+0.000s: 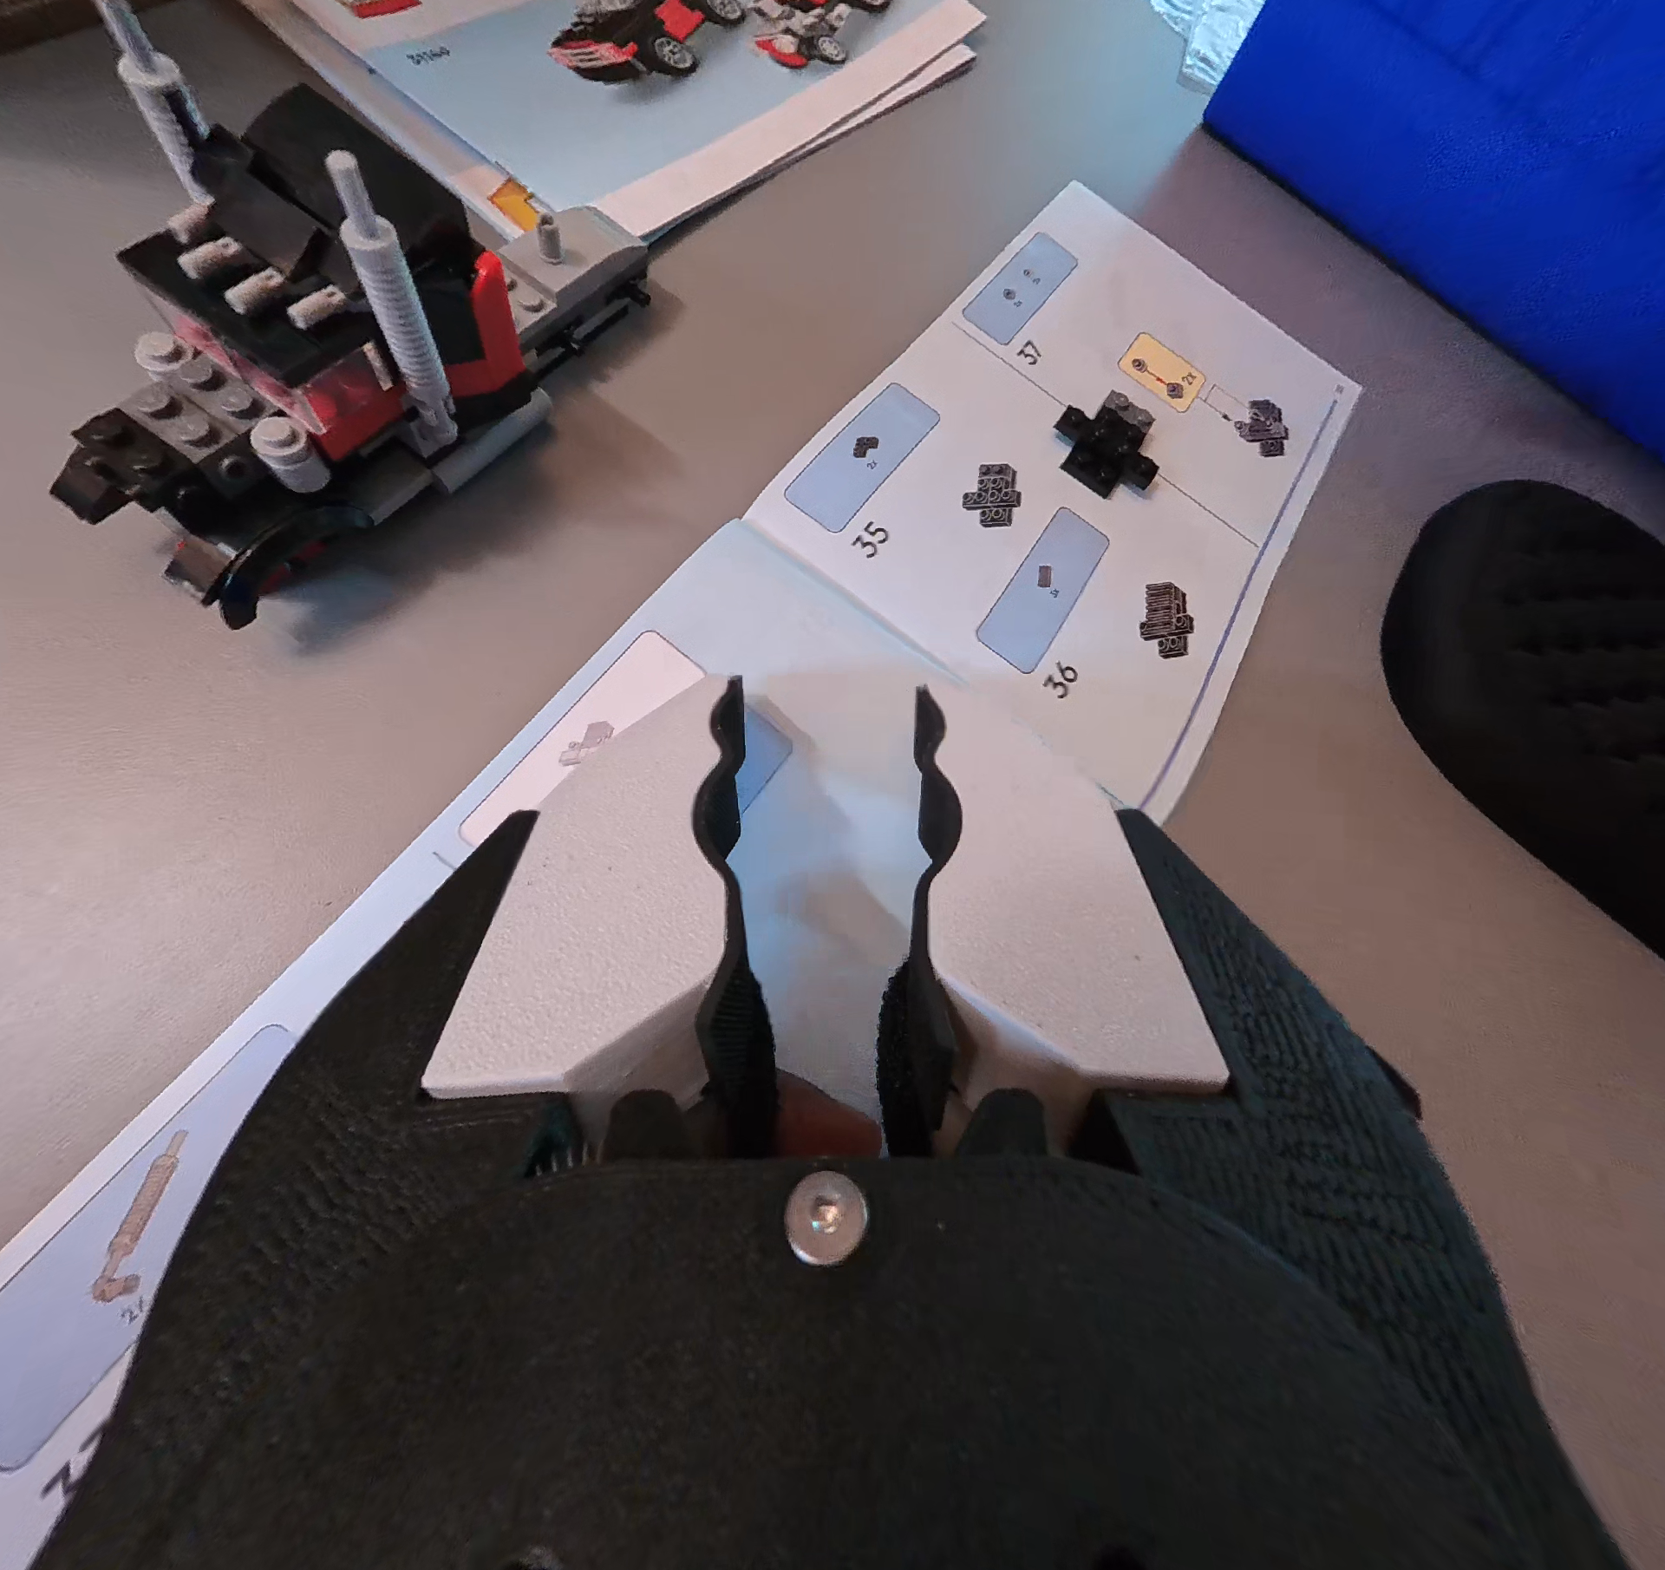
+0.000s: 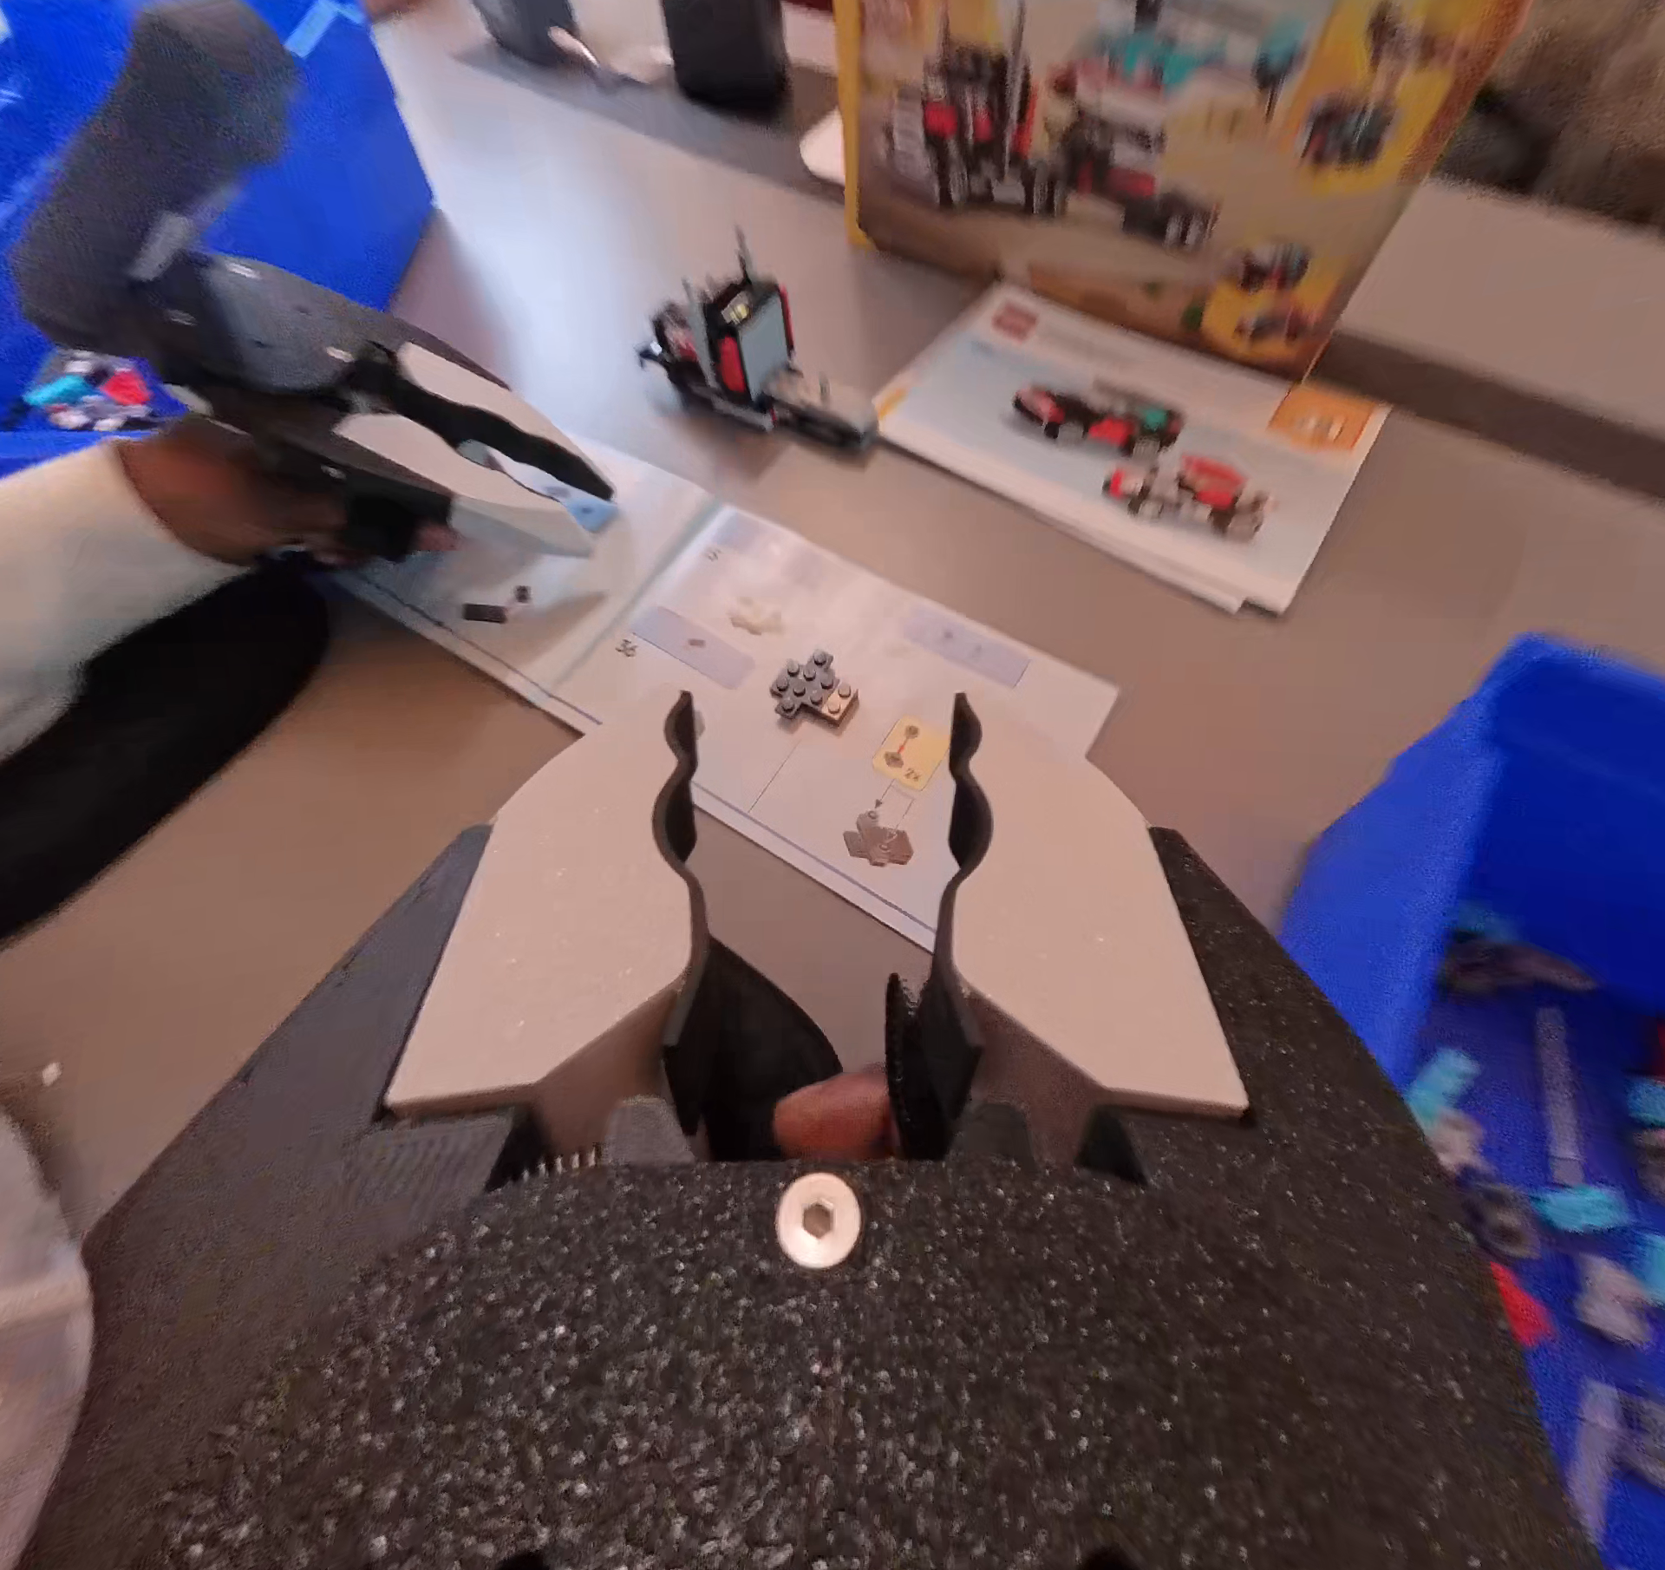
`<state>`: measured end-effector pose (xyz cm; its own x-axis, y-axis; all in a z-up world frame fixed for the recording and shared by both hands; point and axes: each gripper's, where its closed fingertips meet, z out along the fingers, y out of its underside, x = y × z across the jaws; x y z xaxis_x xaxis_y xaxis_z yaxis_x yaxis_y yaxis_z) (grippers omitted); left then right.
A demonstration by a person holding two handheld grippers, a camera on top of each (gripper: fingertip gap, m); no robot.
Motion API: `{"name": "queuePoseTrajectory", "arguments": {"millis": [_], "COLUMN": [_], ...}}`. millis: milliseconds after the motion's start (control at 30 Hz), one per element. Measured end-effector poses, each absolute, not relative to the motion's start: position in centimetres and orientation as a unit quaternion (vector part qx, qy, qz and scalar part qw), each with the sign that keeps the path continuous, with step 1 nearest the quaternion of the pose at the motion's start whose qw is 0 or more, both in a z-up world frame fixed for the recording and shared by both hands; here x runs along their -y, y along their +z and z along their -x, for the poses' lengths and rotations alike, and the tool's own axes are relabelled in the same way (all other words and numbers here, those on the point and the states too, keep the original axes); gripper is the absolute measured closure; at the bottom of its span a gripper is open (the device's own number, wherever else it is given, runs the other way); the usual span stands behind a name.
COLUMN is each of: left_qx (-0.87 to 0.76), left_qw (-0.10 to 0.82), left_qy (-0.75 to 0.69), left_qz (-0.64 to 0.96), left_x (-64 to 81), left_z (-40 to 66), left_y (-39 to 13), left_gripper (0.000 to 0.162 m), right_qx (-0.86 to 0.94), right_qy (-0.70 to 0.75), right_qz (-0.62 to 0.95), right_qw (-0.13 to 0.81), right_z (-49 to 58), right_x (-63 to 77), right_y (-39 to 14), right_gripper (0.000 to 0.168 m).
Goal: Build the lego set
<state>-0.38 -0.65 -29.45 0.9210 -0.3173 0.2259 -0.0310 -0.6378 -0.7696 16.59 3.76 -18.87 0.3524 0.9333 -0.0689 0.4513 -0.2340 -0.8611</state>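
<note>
Meanwhile, both my tongs hang empty over the open instruction booklet (image 1: 1063, 481): my left gripper (image 1: 829, 698) hovers above its near pages, jaws parted with nothing between them, and my right gripper (image 2: 820, 707) is spread wider, aimed at the small cross-shaped sub-assembly (image 2: 815, 687) of black plates with one grey plate that sits on the booklet's page, probably parked there so it can be checked against the printed step. By my reading, this little piece is what I am about to pick up. The half-built truck (image 1: 297, 355), black and red with grey exhaust stacks, stands on the far left of the grey table (image 1: 631, 463), well apart from the sub-assembly, out of the way until the part is ready. A closed manual (image 1: 631, 49) lies beyond it, the set's box (image 2: 1171, 112) stands upright behind, and a blue bin (image 2: 1532, 1076) of loose pieces waits at my right, near enough to reach
</note>
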Motion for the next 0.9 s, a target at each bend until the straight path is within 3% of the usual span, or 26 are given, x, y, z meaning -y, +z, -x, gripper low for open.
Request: {"name": "queuePoseTrajectory", "arguments": {"millis": [167, 367, 500, 900], "left_qx": [-0.121, -0.125, -0.136, -0.176], "left_qw": [0.425, 0.438, 0.446, 0.486], "left_qy": [-0.17, -0.176, -0.178, -0.173], "left_qz": [0.881, 0.873, 0.867, 0.838], "left_x": [0.8, 0.9, 1.0, 1.7], "left_z": [-0.1, -0.2, -0.5, -1.3], "left_y": [-29.1, -28.7, -28.4, -27.1], "left_gripper": [0.125, 0.125, 0.125, 0.125], "right_qx": [0.523, 0.611, 0.721, 0.798], "right_qy": [0.209, 0.21, 0.172, 0.284], "right_qz": [0.707, 0.709, 0.652, 0.524], "right_qw": [0.428, 0.283, 0.16, 0.084], "right_z": [-25.6, -35.8, -38.3, -37.6], "right_x": [-5.4, -6.3, -4.6, -1.6], "right_y": [-13.4, -18.3, -23.3, -27.3], "right_gripper": [0.091, 0.125, 0.135, 0.149]}}
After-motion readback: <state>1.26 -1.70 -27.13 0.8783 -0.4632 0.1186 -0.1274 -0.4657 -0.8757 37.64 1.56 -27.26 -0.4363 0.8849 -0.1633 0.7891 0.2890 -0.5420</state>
